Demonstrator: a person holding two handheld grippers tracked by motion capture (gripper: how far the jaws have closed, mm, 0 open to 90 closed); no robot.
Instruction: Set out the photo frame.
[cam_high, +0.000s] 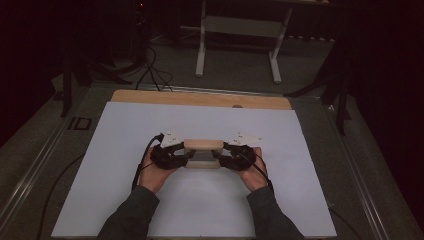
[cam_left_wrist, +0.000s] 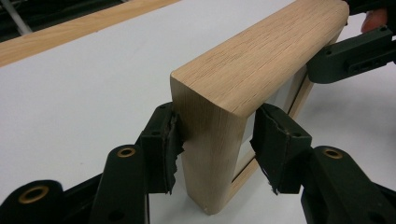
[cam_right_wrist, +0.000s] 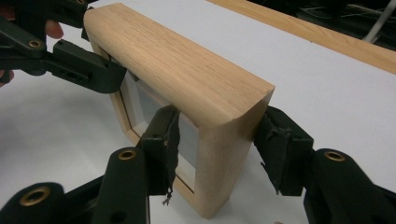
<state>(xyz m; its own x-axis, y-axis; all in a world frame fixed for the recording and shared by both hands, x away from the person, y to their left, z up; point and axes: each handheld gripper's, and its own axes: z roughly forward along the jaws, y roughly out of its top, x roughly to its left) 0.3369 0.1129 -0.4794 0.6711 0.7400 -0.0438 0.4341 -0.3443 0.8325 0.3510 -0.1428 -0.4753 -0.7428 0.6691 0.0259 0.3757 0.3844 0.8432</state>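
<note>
A thick light-wood picture frame (cam_high: 202, 145) stands upright on its long edge in the middle of the white sheet, its pane facing the person. My left gripper (cam_high: 186, 154) clamps the frame's left end; in the left gripper view the frame (cam_left_wrist: 261, 60) has its end post between the jaws, and both pads (cam_left_wrist: 161, 140) press on it. My right gripper (cam_high: 218, 154) clamps the opposite end. In the right gripper view one pad (cam_right_wrist: 163, 140) lies on the pane side of the frame (cam_right_wrist: 177, 65) and the other on its back. Each view shows the other gripper (cam_left_wrist: 348, 56) (cam_right_wrist: 88, 70) at the far end.
The white sheet (cam_high: 150, 200) covers most of the wooden table top, whose bare strip (cam_high: 200, 98) shows along the far edge. Beyond the table stand a white-legged frame (cam_high: 200, 50) and cables (cam_high: 150, 70) on a dark floor.
</note>
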